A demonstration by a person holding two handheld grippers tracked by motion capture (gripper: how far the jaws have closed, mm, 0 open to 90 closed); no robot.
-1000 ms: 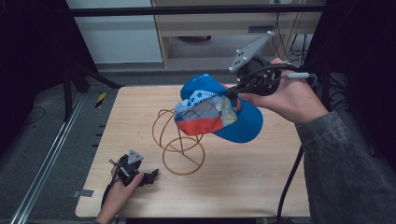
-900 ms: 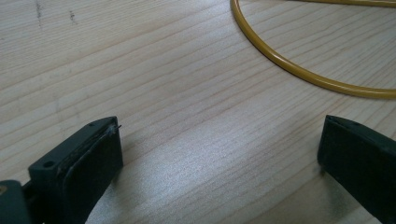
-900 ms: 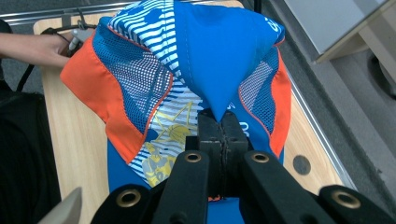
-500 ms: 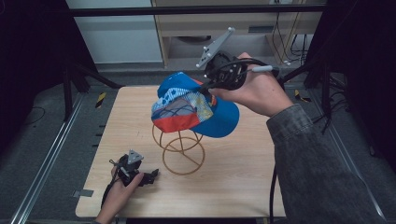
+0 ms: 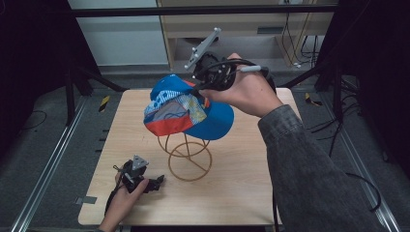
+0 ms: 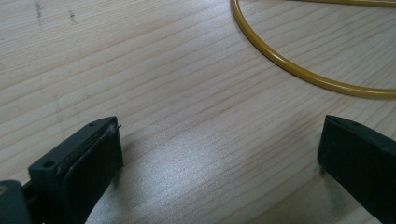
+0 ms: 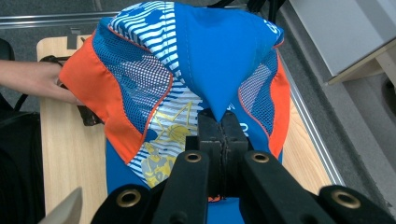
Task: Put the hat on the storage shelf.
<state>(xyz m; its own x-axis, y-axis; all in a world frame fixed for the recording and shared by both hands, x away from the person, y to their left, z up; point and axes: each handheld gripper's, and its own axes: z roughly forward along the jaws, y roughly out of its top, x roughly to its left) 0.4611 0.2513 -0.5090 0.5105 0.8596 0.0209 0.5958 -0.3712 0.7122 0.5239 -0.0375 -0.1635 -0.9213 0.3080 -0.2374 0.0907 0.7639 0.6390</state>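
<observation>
Bench (image 5: 251, 193), pale wood, w/ a yellow wire stand (image 5: 186, 157) near its middle. Cap (image 5: 186, 112), blue/orange/white, is held in the air just above the stand's top; can't tell if touching. Right gripper (image 5: 200, 87) has its fingers (image 7: 210, 135) clenched on a pinch of cap cloth. Left gripper (image 5: 157, 182) rests on the bench at the front left, fingers (image 6: 91, 154) spread wide, nothing between them, stand's base ring just ahead.

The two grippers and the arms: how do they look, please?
Both are black. The right gripper has flat black fingers on arms with brass rivets, a grey three-cornered plate and a black cable. The left gripper carries a smaller grey plate. The right arm wears a dark grey sleeve.
</observation>
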